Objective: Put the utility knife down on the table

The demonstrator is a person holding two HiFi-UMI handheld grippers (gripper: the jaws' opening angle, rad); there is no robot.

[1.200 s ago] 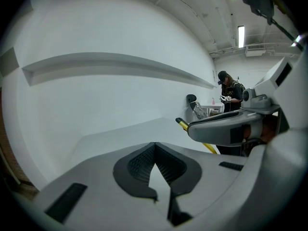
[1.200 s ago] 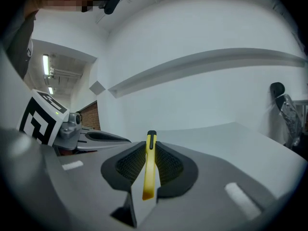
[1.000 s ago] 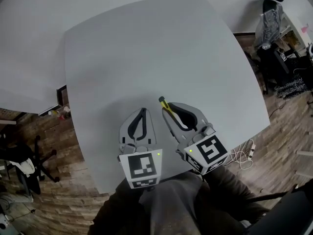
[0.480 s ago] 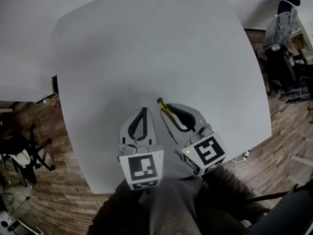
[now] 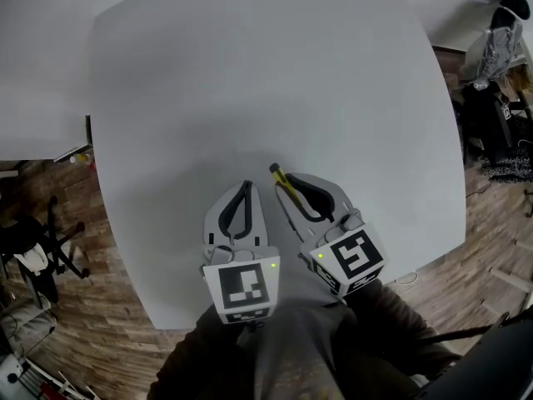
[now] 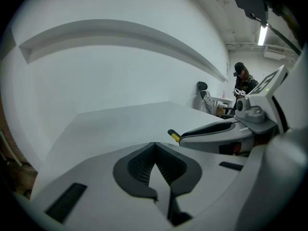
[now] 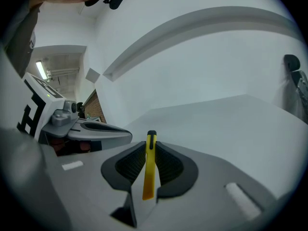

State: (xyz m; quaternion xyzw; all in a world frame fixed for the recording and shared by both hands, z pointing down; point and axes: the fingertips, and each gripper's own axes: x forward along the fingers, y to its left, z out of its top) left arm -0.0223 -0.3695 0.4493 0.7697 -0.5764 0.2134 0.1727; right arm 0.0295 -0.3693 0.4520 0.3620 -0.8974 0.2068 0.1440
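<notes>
– Grey bench [image 5: 250,73] fills the picture, wide and bare, with wood floor [image 5: 100,307] round its edges and both grippers hanging over its near edge. Where's the blade?
– The utility knife [image 7: 150,167] sits in the right gripper [image 7: 150,150], jaws pinched narrow on its yellow body. Its long axis runs straight along the jaws, pointing away from the person, with the black tip poking out just past the jaw ends.
– And where's the bench from there?
– Beneath and ahead (how high the knife rides above the surface, I can't tell from these angles). I reckon the move is a lowering, down onto the bare bench in front, then the jaws parting.
– Left gripper [image 6: 155,146]?
– Jaws pressed together with nothing between them. It's parked just beside the right one, on its left, pointing the same way. It's not touching the knife; the tip shows off to its right.
– So the right one has the job.
– It's the only one with the knife. I see nothing lying near the landing spot, so I'd expect the knife to settle flat, pointing away.
</notes>
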